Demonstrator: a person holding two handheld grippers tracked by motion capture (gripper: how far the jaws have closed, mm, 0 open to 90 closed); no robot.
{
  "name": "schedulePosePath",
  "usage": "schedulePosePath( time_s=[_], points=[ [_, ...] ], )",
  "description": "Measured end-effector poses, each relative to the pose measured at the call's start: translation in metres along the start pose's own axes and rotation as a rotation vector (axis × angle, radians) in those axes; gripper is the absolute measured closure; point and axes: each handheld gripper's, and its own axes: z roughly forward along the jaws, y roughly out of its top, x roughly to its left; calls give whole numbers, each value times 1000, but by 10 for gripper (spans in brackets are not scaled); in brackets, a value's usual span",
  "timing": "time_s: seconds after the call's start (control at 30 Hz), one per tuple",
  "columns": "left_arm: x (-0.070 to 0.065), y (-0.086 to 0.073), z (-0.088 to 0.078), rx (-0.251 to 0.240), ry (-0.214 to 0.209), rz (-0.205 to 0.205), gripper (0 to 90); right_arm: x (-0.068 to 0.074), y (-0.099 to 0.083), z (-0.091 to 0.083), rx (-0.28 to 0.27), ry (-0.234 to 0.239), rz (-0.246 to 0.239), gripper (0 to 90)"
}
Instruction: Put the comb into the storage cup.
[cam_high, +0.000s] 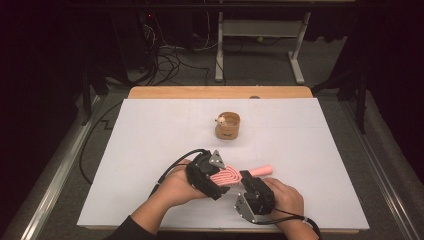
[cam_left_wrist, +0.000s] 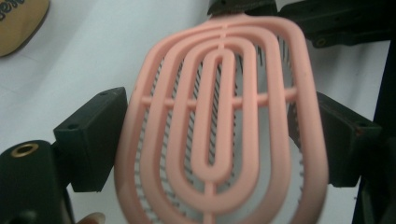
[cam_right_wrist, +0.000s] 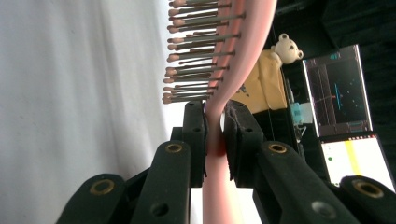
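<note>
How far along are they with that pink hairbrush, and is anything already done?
Done: the pink hairbrush is off the white table, gripped at its neck by the right tongs. In hand: the left tongs bracket the brush head, one jaw at each side. Left: wherever it goes next, perhaps the wooden cup with the small bear, which stands apart from it.

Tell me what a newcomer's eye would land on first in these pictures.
The pink hairbrush, held above the near part of the white table between both grippers: the right gripper is clamped on its neck, and the left gripper has a jaw at each edge of its slotted head. Next, the small round wooden box with a tiny bear figure on it, farther back at the table's middle.
</note>
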Motion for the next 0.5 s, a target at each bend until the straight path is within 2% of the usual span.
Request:
schedulePosePath(
  time_s=[0.27, 0.5],
  points=[
    [3, -6, -7, -9, 7, -7, 117, -3, -7, -1, 22, -9, 36, 807],
    [6, -12, -9, -6, 12, -13, 116, -3, -8, -2, 29, -19, 23, 807]
  ],
)
